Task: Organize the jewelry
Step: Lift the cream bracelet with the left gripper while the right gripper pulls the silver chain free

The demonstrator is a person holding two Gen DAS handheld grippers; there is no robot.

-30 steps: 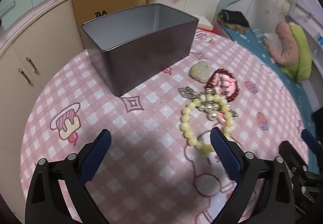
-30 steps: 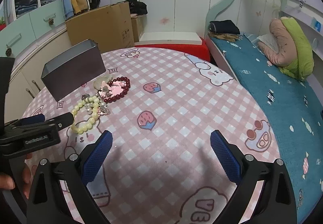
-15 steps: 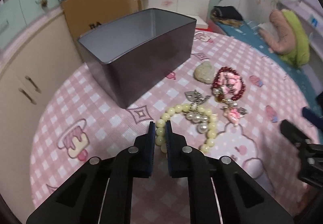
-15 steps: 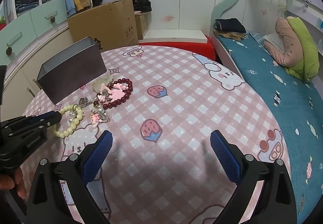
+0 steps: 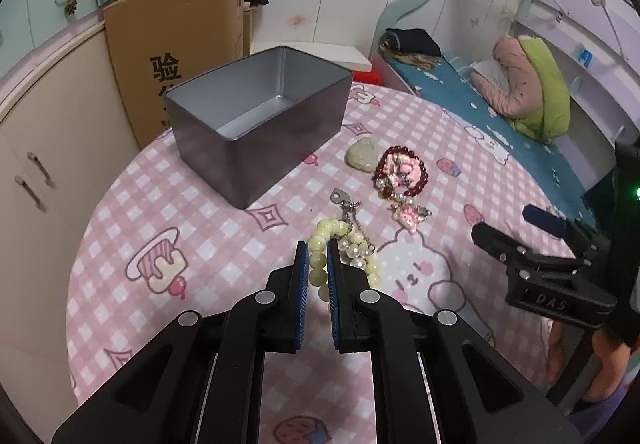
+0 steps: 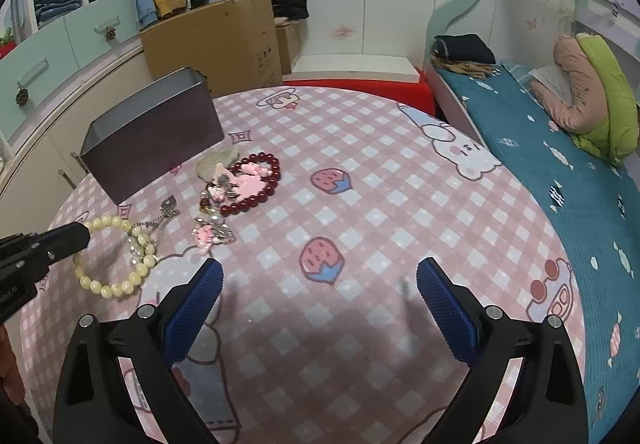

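Observation:
My left gripper (image 5: 318, 248) is shut on the pale yellow bead bracelet (image 5: 320, 264) and holds it up off the pink checked table (image 5: 200, 228); the bracelet hangs from it in the right wrist view (image 6: 116, 256). A silver charm chain (image 5: 348, 208) trails from the bracelet. The open grey tin box (image 5: 260, 120) stands beyond, empty. A dark red bead bracelet with pink charms (image 5: 402, 172), a pale green stone (image 5: 362, 156) and a small pink charm (image 5: 410, 214) lie to the right. My right gripper (image 6: 320, 284) is open and empty over bare table.
A cardboard box (image 5: 180, 44) and cupboards (image 5: 40, 148) stand behind the table on the left. A bed with a blue cover (image 6: 560, 164) runs along the right. The right gripper shows in the left wrist view (image 5: 540, 244).
My left gripper has closed on the yellow bead bracelet and lifted it, pulling it left and away from the other jewelry. The right gripper stays open, drifting slightly.

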